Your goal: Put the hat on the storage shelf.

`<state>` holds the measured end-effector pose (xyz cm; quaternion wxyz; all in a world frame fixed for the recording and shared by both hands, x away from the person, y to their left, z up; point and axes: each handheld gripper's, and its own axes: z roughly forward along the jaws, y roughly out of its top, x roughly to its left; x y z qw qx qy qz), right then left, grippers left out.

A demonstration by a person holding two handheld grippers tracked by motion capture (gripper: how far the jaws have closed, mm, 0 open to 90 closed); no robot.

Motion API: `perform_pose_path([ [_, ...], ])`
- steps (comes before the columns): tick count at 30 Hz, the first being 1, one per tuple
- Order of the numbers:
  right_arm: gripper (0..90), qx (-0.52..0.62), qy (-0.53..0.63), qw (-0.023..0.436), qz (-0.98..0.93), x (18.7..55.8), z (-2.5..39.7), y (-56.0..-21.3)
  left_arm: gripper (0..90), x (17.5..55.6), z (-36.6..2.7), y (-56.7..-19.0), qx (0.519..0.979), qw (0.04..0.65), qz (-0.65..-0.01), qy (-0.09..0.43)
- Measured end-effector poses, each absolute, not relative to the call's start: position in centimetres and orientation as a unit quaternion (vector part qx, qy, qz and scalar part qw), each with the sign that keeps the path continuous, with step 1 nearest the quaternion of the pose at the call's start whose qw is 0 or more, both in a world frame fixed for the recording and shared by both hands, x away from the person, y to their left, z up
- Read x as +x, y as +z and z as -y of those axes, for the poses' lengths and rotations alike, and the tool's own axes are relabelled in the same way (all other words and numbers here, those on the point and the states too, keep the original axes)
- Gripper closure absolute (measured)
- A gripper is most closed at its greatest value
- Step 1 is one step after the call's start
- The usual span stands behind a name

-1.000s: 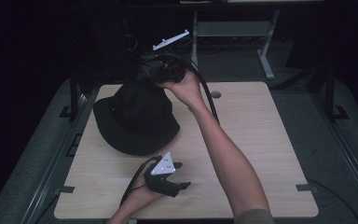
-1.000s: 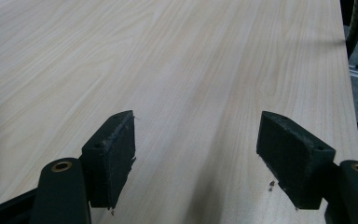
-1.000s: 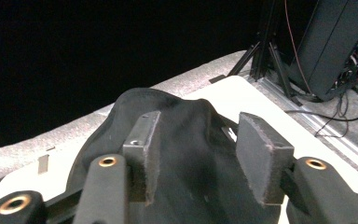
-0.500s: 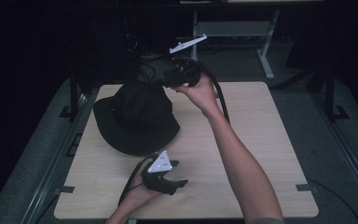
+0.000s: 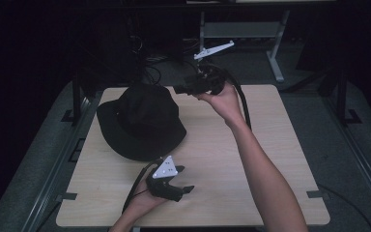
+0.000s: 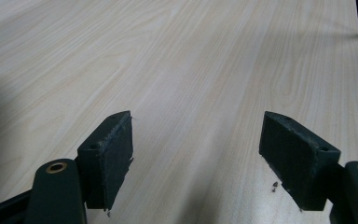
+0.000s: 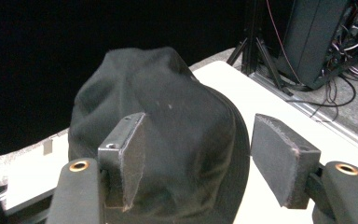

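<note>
Hat [image 5: 142, 121] as landmark: black, wide-brimmed, crown up, lying on the pale wooden table [image 5: 251, 193] toward its far left part. Nearest the person, the left gripper [image 5: 186, 181] sits low over bare wood on the near side of the hat, just off its brim; jaws stand wide apart with nothing between them, pads [image 6: 114, 154] showing frayed edges in the left gripper view. Beyond the hat's far right side, the right gripper [image 5: 178, 89] is raised above the table, pointing back at the crown, jaws likewise spread and empty; in the right gripper view the hat [image 7: 168, 140] fills the gap between the pads [image 7: 284, 158], but no contact is visible. Risks, as judged: soft cloth may collapse or slip if the right jaws close on the domed crown rather than on a fold or the brim; a one-sided pinch could drag the hat along the wood instead of lifting it. Worn pads may grip poorly. Left gripper is close enough to snag the brim if moved carelessly.
</note>
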<state>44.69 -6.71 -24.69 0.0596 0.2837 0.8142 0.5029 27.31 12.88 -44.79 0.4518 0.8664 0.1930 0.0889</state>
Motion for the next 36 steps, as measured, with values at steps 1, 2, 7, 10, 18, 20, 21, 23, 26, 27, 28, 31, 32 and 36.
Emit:
perform_pose_path([
  [1,34.7,0.286,0.502,0.059,-0.814,44.6,6.9,-24.8,25.4,27.3,-12.9,-44.8,0.867,0.451,-0.193,0.088],
  [2,34.5,0.286,0.5,0.057,-0.815,44.7,7.2,-24.9,25.4,27.3,-12.9,-44.8,0.867,0.45,-0.193,0.089],
  [7,34.3,0.292,0.5,0.06,-0.813,44.5,8.1,-25.2,25.4,27.3,-12.9,-44.9,0.868,0.45,-0.193,0.087],
  [10,33.9,0.294,0.498,0.062,-0.814,44.3,8.7,-25.5,25.4,27.4,-12.9,-44.9,0.867,0.45,-0.194,0.087],
  [18,32.2,0.299,0.494,0.061,-0.814,44.0,9.7,-26.0,25.4,27.4,-13.0,-44.9,0.867,0.45,-0.196,0.088],
  [20,31.0,0.303,0.494,0.062,-0.813,43.8,10.2,-26.1,25.4,27.4,-12.9,-44.9,0.867,0.45,-0.197,0.087],
  [21,30.4,0.305,0.494,0.061,-0.812,43.7,10.3,-26.1,25.4,27.4,-12.9,-44.9,0.867,0.449,-0.197,0.087],
  [23,30.0,0.305,0.493,0.062,-0.813,43.7,10.4,-26.1,25.4,27.4,-13.0,-45.0,0.868,0.449,-0.196,0.087],
  [26,28.1,0.309,0.493,0.061,-0.811,43.5,10.8,-26.2,25.4,27.5,-12.9,-45.0,0.866,0.45,-0.199,0.086],
  [27,28.2,0.307,0.494,0.061,-0.811,43.4,10.9,-26.2,25.4,27.5,-13.0,-45.0,0.866,0.45,-0.199,0.086],
  [28,28.1,0.306,0.494,0.062,-0.811,43.3,11.0,-26.2,25.4,27.5,-13.0,-45.0,0.867,0.449,-0.198,0.087],
  [31,27.5,0.306,0.493,0.06,-0.812,43.1,11.3,-26.4,25.4,27.5,-13.0,-45.0,0.867,0.448,-0.197,0.087],
  [32,27.1,0.307,0.491,0.06,-0.813,43.0,11.5,-26.5,25.4,27.5,-12.9,-45.0,0.868,0.448,-0.197,0.087],
  [36,27.0,0.307,0.492,0.06,-0.813,42.8,12.0,-26.8,25.4,27.5,-12.9,-45.0,0.867,0.449,-0.197,0.087],
])
